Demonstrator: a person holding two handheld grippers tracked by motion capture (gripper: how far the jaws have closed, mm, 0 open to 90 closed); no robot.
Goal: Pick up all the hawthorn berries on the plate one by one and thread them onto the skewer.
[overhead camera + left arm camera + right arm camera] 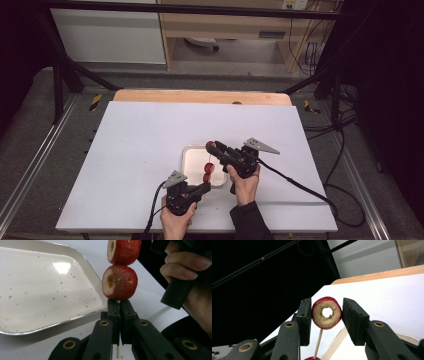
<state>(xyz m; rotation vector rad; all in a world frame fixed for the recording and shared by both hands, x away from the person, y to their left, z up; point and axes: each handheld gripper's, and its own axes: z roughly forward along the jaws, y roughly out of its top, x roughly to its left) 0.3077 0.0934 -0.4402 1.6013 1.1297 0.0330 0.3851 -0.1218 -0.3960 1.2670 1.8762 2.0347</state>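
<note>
Left gripper view looks along the left gripper [119, 306], whose fingers are pressed together on a thin wooden skewer [118, 353]; a cored red fruit [120, 282] sits on the stick just beyond the fingertips, with a second fruit [124, 250] touching it farther out. Beside these fingers lies a pale tray [37, 287], speckled with crumbs, on the white tabletop [140, 145]. In the right gripper view, the right gripper [326, 315] has its fingers half spread around a third fruit [327, 312], its core hole facing the camera; one pad touches the skin, while a narrow gap shows at the other, and the skewer tip [319, 342] rises toward the fruit from below. The step looks like threading this piece onto the stick. To do it well, keep the skewer held rigid, line the hole up with the tip, then slide the fruit straight along the stick without squeezing, since the hollowed flesh would probably crush.
</note>
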